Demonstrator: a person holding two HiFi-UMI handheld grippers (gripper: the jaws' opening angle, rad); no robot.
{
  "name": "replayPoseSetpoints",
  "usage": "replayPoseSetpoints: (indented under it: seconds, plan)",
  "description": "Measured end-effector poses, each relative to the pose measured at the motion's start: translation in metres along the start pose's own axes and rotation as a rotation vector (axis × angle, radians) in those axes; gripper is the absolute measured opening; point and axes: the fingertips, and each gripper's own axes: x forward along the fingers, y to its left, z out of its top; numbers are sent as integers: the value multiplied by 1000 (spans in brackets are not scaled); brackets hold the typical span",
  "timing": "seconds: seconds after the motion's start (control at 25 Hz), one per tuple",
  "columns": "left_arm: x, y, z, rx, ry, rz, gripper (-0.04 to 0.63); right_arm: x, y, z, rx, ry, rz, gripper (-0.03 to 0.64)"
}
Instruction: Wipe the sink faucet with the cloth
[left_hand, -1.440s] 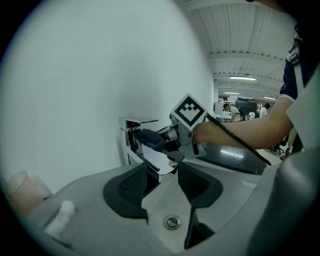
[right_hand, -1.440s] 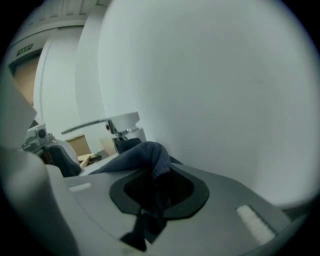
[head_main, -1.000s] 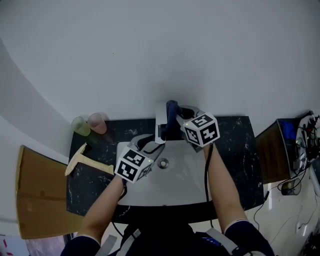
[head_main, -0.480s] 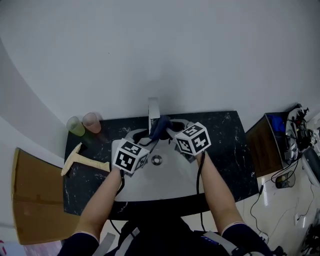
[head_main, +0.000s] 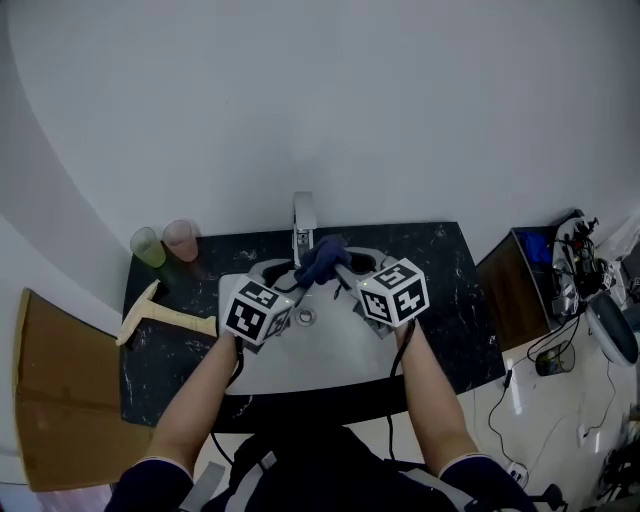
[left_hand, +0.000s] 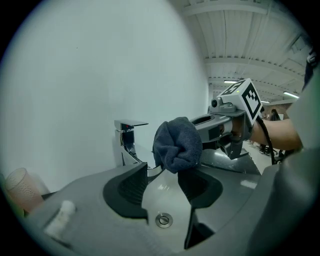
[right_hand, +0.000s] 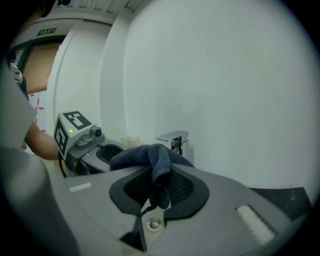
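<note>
Cloth (right_hand: 151, 156) is clamped by right gripper (right_hand: 156, 176); left gripper (left_hand: 163, 173) is held wide, empty — faucet (left_hand: 126, 136) spout partly hidden by cloth.

One faucet (head_main: 304, 214), one sink (head_main: 300, 372) and one cloth (head_main: 322, 257) sit mid-scene, with two grippers: left gripper (head_main: 285, 280) and right gripper (head_main: 345, 272). At far left stand two cups, green cup (head_main: 147, 247) and pink cup (head_main: 181, 240); nearer lie one wooden T-shaped tool (head_main: 160, 316) and one cardboard sheet (head_main: 50, 420).

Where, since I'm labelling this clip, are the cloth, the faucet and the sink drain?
cloth (left_hand: 177, 145): left gripper view, middle of the bunched dark blue fabric.
faucet (left_hand: 125, 141): left gripper view, on its upright chrome body.
drain (left_hand: 163, 220): left gripper view, centre of the round metal plug.
</note>
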Motion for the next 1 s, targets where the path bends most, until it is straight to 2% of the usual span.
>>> replayPoseSetpoints:
  seconds: [0.32,0.36,0.48,0.6,0.72,1.0]
  plan:
    - [-34,-12,16,-31,-96,-9,177,-42,9,24,52,-145,-108,58]
    - [-39,-12,16,-41,-107,-3,164,-48,9,26,64,-164,-126,58]
    - [-54,-10,17,-75,-138,17,51,-64,9,31,96,-226,-180,58]
    - [-66,-9,18,-91,-160,32,36,-76,13,36,105,-280,-220,58]
    - [-75,-7,19,-94,-178,56,2,-83,19,37,104,-301,-242,58]
    - [-91,-4,28,-108,-207,122,2,-86,25,31,86,-281,-335,58]
